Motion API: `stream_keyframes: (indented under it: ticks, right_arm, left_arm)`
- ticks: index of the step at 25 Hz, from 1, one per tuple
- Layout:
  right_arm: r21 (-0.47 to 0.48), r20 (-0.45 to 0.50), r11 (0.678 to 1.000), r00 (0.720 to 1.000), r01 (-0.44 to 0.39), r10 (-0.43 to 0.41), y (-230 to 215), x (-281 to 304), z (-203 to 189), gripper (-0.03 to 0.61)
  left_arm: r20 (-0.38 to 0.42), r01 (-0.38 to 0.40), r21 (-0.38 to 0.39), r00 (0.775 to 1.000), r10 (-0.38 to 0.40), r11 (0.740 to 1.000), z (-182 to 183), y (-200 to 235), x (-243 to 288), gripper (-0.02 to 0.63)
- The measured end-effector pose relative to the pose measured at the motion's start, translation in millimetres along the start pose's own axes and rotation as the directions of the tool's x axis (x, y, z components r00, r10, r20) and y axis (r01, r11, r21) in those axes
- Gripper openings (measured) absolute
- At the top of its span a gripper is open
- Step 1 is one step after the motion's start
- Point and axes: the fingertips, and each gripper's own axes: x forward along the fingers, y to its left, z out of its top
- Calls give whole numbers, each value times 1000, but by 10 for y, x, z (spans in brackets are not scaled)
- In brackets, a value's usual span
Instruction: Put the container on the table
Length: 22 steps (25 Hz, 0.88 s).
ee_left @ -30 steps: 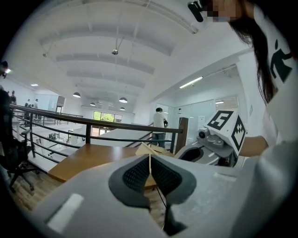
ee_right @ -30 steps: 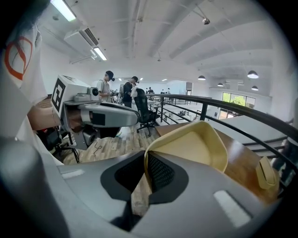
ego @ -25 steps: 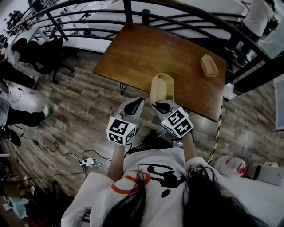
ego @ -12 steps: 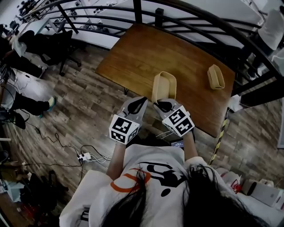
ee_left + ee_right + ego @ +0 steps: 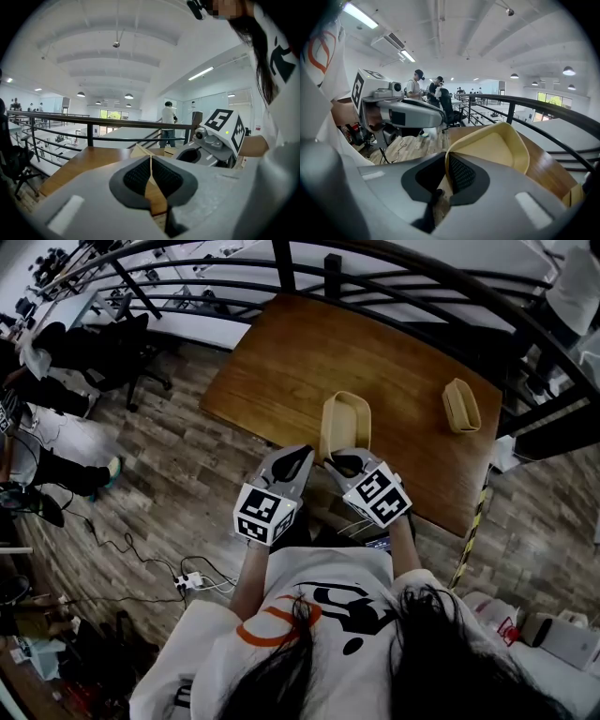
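A cream oblong container [image 5: 345,423] hangs over the near edge of the brown wooden table [image 5: 309,352], long side pointing away from me. My right gripper [image 5: 343,463] is shut on its near rim; in the right gripper view the thin wall of the container [image 5: 497,147] runs between the pads. My left gripper [image 5: 298,457] sits close beside it at the container's near left corner, jaws shut on a thin cream edge of the container [image 5: 140,151]. The right gripper [image 5: 206,147] shows beside it in the left gripper view.
A second cream container [image 5: 460,405] lies on the table's right side. A black railing [image 5: 412,277] runs along the table's far side. Wood floor with cables [image 5: 141,568] lies to the left. People [image 5: 416,86] stand at desks further off.
Both grippers keep the same hold on the container above the table's near edge. Only the head view has shifted slightly.
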Motion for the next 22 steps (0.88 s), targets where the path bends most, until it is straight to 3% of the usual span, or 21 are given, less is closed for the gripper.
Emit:
stream_keyframes:
  ticks: [12,22]
  right_arm:
    - [16,-44,999,998,35,-35,-395,639,420,41]
    - [-40,-99,998,993,54,-58,-702,1309,877,41]
  left_arm:
    - [-3,48,9,999,-48,999,127,827,103,2]
    - [1,93,12,996,-93,996,263,1593,33,2]
